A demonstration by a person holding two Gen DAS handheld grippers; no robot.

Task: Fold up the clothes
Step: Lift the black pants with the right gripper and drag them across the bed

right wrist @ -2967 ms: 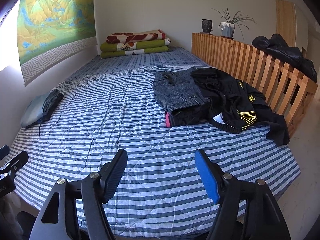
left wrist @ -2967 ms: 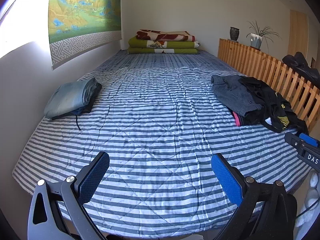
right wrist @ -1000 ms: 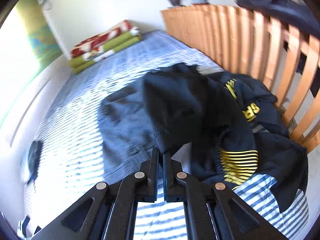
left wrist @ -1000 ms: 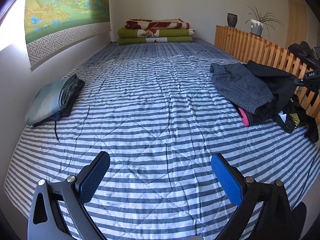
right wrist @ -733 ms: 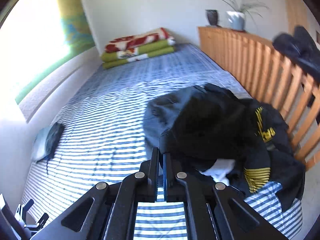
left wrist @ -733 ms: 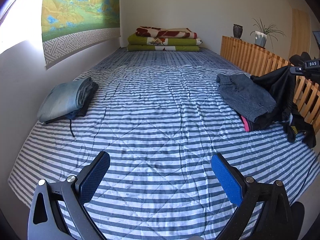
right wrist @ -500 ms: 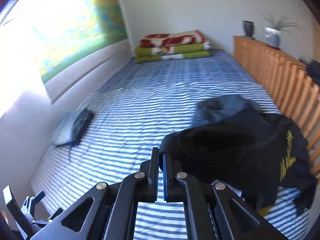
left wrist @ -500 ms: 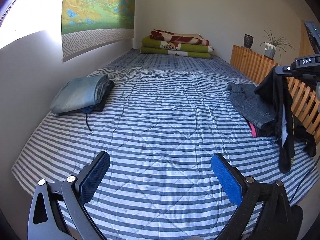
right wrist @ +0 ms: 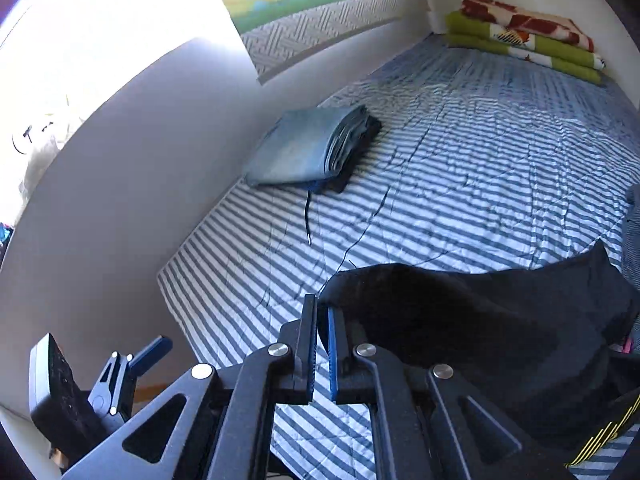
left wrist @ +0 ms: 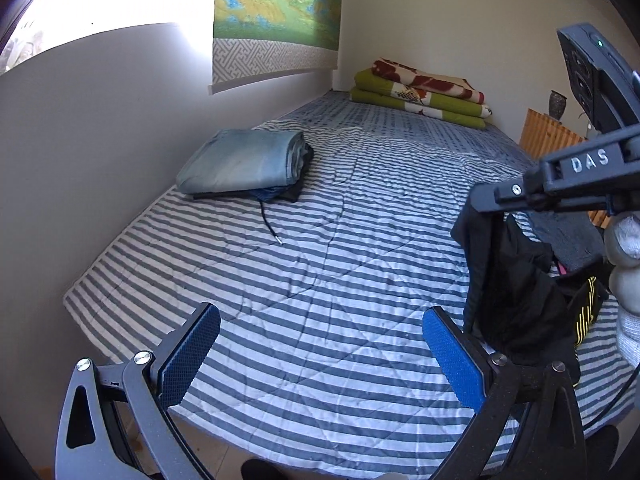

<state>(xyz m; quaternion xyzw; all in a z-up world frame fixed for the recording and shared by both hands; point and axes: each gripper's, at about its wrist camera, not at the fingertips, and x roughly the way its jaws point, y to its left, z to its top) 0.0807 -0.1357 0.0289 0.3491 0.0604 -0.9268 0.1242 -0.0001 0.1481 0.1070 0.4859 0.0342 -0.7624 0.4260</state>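
Your striped bed (left wrist: 320, 264) fills the left wrist view, running along a pale wall with a landscape hanging (left wrist: 276, 20). A stack of green and red blankets (left wrist: 420, 94) lies at the far end. A folded blue-grey garment (left wrist: 244, 164) lies by the wall on top of something dark, and a thin cord (left wrist: 270, 224) trails out from under it. Your left gripper (left wrist: 320, 314) is spread wide above bare bedspread, with nothing between its blue pads. At the right edge your right gripper (left wrist: 478, 200) reaches in, and the black garment (left wrist: 512, 288) hangs from its tip, yellow stripes showing low down. Your gloved hand (left wrist: 624, 264) is beside it, with a grey garment (left wrist: 572, 236) on the bed behind.

In the right wrist view the bed (right wrist: 480, 160) slopes away toward the blankets (right wrist: 528, 36), with the folded garment (right wrist: 308, 148) by the wall. Your right gripper (right wrist: 322, 312) shows a narrow slit between its pads. Its jaws have just been opening a little. The black garment (right wrist: 480, 320) meets the tip and drapes off to the right, so the grip looks to be at the very tips. Your left gripper (right wrist: 152, 350) sits in the lower left corner.
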